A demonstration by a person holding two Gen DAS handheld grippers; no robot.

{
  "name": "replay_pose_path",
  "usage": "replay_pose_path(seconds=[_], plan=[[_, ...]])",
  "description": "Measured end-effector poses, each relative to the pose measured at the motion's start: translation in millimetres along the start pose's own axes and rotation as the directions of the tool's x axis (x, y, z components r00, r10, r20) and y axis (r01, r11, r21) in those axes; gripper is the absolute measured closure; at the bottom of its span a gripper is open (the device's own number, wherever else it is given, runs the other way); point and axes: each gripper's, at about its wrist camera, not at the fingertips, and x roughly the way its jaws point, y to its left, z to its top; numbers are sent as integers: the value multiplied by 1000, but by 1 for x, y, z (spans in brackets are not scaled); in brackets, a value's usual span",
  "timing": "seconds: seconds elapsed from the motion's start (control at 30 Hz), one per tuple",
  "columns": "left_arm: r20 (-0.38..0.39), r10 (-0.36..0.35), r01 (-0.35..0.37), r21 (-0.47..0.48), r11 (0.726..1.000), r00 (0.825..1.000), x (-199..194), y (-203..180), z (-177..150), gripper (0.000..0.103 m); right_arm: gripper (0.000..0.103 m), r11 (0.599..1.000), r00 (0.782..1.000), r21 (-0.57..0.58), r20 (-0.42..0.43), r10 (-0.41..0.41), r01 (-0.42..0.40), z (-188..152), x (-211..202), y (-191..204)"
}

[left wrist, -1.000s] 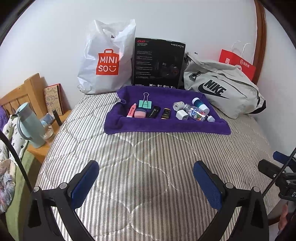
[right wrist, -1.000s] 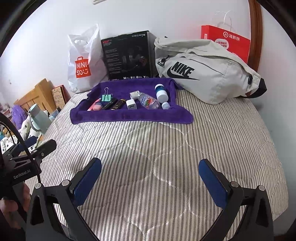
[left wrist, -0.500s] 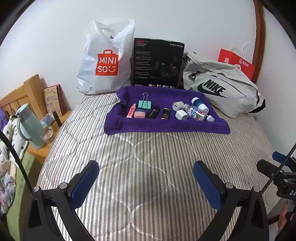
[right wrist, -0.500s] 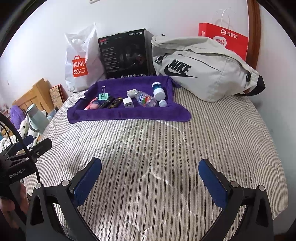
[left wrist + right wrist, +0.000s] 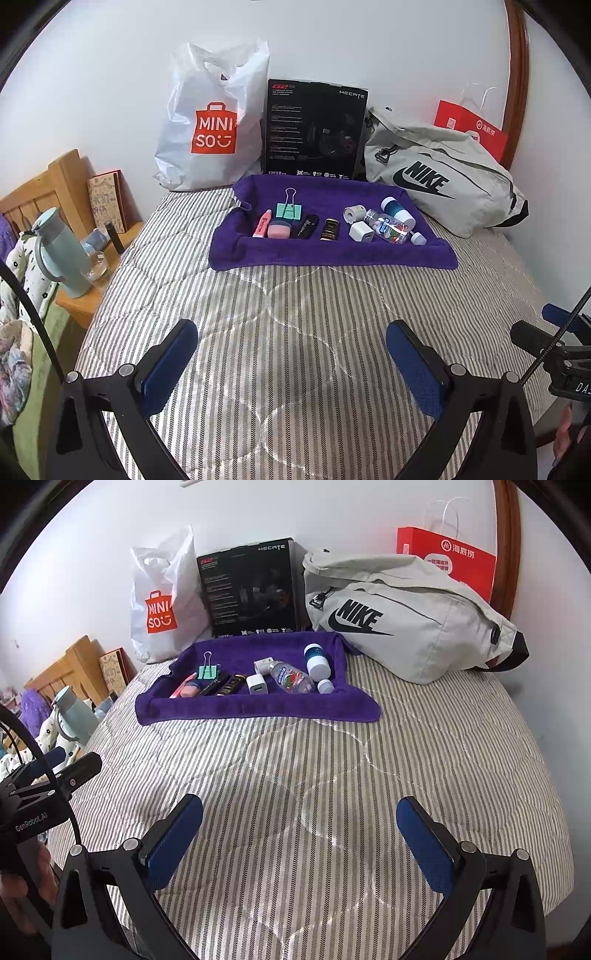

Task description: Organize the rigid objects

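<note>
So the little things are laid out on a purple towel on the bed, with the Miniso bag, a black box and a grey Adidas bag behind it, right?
Nearly. The grey bag reads Nike, not Adidas; the right wrist view shows the logo plainly. The rest holds: the small items lie on the purple towel on the bed, with the Miniso bag and black box behind it.

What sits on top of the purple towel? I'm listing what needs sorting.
On the purple towel lie a green binder clip, pink eraser, white charger, clear bottle and a few more small items. Whatever is under the towel is covered.
</note>
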Motion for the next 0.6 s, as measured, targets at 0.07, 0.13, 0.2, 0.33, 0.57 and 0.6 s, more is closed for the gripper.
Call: replay_pose_path(seconds=[0.07,0.13,0.2,0.33,0.57,0.6], plan=[[-1,-4,4,1,1000,1000,0,0,0,0,0,1000,1000,-1,1,-1,1,0,-1,0],[-2,-3,3,2,1000,1000,0,0,0,0,0,1000,1000,0,3,0,0,0,-1,0],[-6,-3,3,3,1000,1000,0,-1,-1,0,0,1000,1000,0,2,-3,3,0,-2,0],[-5,-10,10,4,1000,1000,-2,0,-2,0,0,1000,1000,2,0,-7,7,0,-2,-1],[-10,-7,7,14,1000,1000,-1,-1,-2,0,0,1000,1000,-3,-1,-3,3,-1,-2,-1],[-7,-7,7,13,1000,1000,-2,-1,-2,0,0,1000,1000,0,4,-2,2,-1,-3,-1]])
